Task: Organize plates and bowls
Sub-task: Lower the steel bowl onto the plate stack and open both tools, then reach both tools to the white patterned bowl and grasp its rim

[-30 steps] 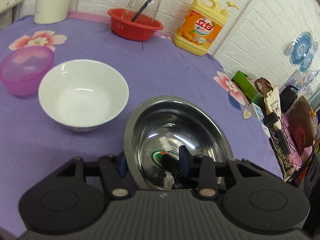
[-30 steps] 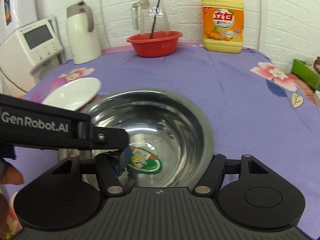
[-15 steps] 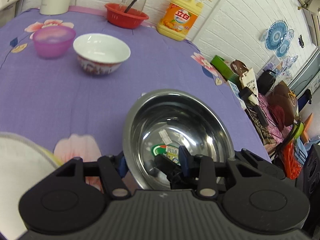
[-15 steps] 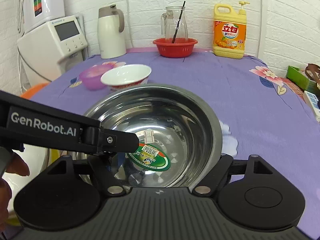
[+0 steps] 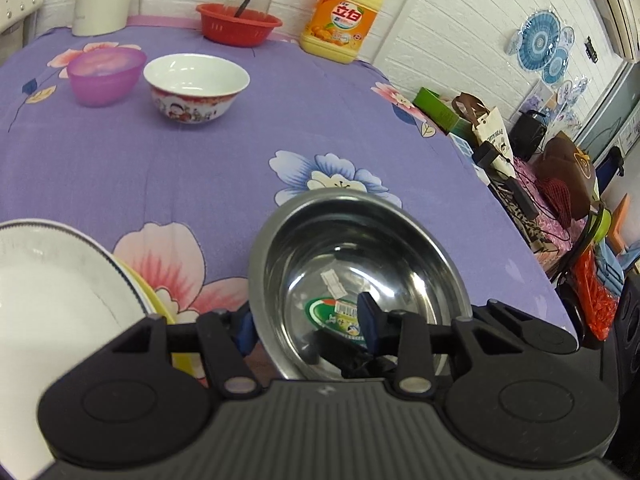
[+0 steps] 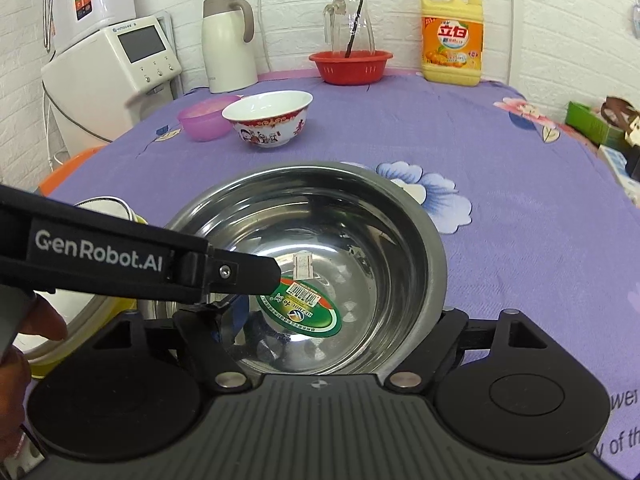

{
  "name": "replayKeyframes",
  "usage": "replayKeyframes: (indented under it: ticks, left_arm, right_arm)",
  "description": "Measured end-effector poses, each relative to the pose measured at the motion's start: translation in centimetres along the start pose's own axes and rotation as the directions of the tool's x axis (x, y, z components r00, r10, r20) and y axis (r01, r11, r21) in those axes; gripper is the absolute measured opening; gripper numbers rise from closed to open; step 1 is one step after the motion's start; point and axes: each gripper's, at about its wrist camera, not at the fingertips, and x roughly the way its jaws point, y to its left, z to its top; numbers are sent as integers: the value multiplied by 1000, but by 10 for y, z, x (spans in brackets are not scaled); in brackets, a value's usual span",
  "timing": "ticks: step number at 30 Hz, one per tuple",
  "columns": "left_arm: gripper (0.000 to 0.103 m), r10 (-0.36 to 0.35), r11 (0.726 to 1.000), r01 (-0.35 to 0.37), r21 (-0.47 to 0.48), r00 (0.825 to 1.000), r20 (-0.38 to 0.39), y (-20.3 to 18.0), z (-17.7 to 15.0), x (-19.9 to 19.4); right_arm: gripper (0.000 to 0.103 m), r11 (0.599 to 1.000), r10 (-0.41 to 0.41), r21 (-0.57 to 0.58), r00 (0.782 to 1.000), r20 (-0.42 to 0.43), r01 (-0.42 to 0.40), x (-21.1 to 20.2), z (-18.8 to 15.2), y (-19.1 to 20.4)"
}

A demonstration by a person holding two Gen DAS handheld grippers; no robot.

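A steel bowl with a green sticker inside is held above the purple table, also in the right wrist view. My left gripper is shut on its near rim, one finger inside and one outside. My right gripper grips the same bowl, its left finger inside by the rim and its right finger outside the wall. A white plate on a yellow plate lies at the left. A white patterned bowl and a pink bowl stand far back.
A red basket with a glass jug, a yellow detergent bottle, a white kettle and a water dispenser line the back. Bags and boxes crowd the table's right edge.
Both grippers have carried the steel bowl back toward the near edge, away from the white bowl. The stacked plates have come into view at the left.
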Motion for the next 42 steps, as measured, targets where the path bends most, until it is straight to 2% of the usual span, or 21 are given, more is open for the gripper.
replayKeyframes:
  ticks: [1,5,7,13,17,20,22,25,27,35,42]
  left_arm:
    - [52,-1,1000,1,-7,1000,-1,1,0,1]
    - [60,4,1000,-2,-29,999,42,8,7,-5]
    - [68,-6,999,9,-49,998,68,12,13,-12]
    - [73,36,997,-26,-73,989,142,27,38,-33]
    - [74,81,993,-66,-94,983,166,43,52,-41]
    - [74,115,990,-98,-102,977,178,55,60,-46]
    - [74,131,987,-113,-110,975,178,65,64,-46]
    - [74,149,984,-129,-120,974,171,79,68,-43]
    - [74,154,982,-133,-132,974,165,88,71,-40]
    - [74,158,970,-127,-205,977,140,123,90,-22]
    - [74,168,952,-112,-286,970,178,131,136,7]
  right_arm:
    - [103,1000,13,16,1000,-10,-13,1,0,-2]
    - [103,999,-5,46,1000,-8,6,-5,-4,-6]
    - [103,997,-27,69,999,18,26,-15,-4,-13]
    - [103,982,-52,185,996,76,37,-32,7,-41]
    - [103,978,-57,206,997,60,44,-29,24,-46]
    - [103,975,-22,221,999,42,12,-25,41,-44]
    - [103,972,15,233,998,61,-28,-23,51,-41]
    - [103,976,112,176,987,114,-131,-20,65,-32]
    - [103,982,134,116,985,113,-147,-13,74,-24]
    - [103,992,115,-42,993,-11,-115,36,114,-18]
    - [103,990,92,-104,995,-40,-96,92,168,-15]
